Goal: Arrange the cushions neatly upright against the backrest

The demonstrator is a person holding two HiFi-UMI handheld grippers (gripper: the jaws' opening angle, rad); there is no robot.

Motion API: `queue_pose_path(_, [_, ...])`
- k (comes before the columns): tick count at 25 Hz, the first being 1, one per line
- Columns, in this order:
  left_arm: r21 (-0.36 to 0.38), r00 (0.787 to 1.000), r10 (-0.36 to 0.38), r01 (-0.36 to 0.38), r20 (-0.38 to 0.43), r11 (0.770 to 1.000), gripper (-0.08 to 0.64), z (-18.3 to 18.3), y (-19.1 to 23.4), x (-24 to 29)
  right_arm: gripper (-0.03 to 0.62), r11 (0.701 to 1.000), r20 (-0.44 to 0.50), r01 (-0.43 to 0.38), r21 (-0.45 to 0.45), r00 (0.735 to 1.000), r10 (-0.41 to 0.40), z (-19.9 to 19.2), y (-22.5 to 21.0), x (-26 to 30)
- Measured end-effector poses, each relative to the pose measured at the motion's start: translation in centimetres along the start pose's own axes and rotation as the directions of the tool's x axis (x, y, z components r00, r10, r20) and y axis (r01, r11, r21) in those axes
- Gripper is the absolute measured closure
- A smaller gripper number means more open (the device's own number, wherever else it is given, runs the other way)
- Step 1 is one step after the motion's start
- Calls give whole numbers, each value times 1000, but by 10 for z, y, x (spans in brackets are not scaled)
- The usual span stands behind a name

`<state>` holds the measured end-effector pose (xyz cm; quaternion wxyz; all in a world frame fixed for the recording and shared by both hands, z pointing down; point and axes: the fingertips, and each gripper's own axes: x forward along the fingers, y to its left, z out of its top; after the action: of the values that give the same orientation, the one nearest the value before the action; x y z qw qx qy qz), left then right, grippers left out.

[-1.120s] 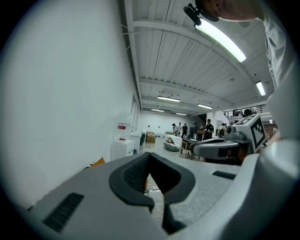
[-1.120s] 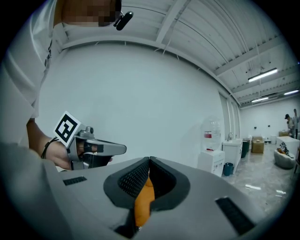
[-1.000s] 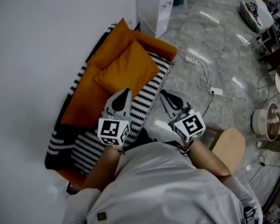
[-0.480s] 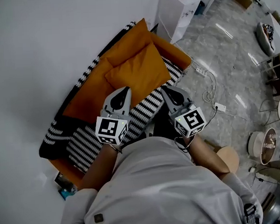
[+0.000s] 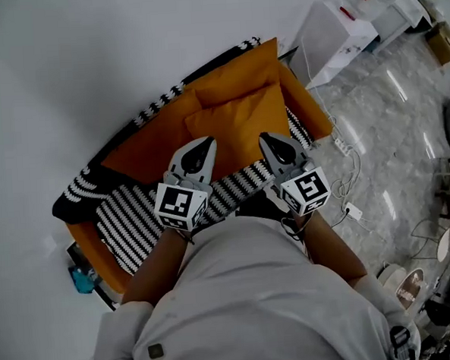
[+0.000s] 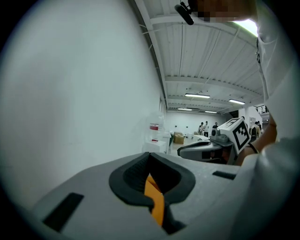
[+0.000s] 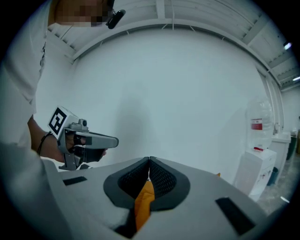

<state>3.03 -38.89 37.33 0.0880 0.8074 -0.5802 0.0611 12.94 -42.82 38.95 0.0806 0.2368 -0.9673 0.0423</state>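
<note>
Orange cushion [image 5: 237, 125] slumps mid-frame on the sofa [image 5: 316, 115], just above both grippers. Left gripper [image 5: 201, 145] and right gripper [image 5: 272, 142] have their jaws closed and empty. Pinching only a corner would probably let it flop over.

Orange cushion [image 5: 237, 125], black-and-white striped throw [image 5: 132, 219], perhaps teal box [image 5: 83, 281]

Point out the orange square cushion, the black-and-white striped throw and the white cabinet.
orange square cushion [image 5: 237, 127]: head view, its middle.
black-and-white striped throw [image 5: 132, 223]: head view, seat part.
white cabinet [image 5: 336, 38]: head view, its top.
</note>
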Motion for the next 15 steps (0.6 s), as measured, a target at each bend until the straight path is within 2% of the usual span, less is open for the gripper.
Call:
queue_pose_path(4, [-33, 999, 52, -52, -9, 998, 551, 1, 12, 45, 566, 995, -29, -94, -14, 995, 94, -1, -41, 28])
queue_pose_path(11, [-1, 985, 156, -157, -70, 988, 551, -9, 27, 115, 566, 970, -73, -241, -16, 968, 239, -13, -118, 64])
queue_pose_path(15, [-4, 974, 195, -196, -113, 981, 551, -20, 42, 142, 566, 955, -107, -296, -13, 950, 293, -22, -151, 86])
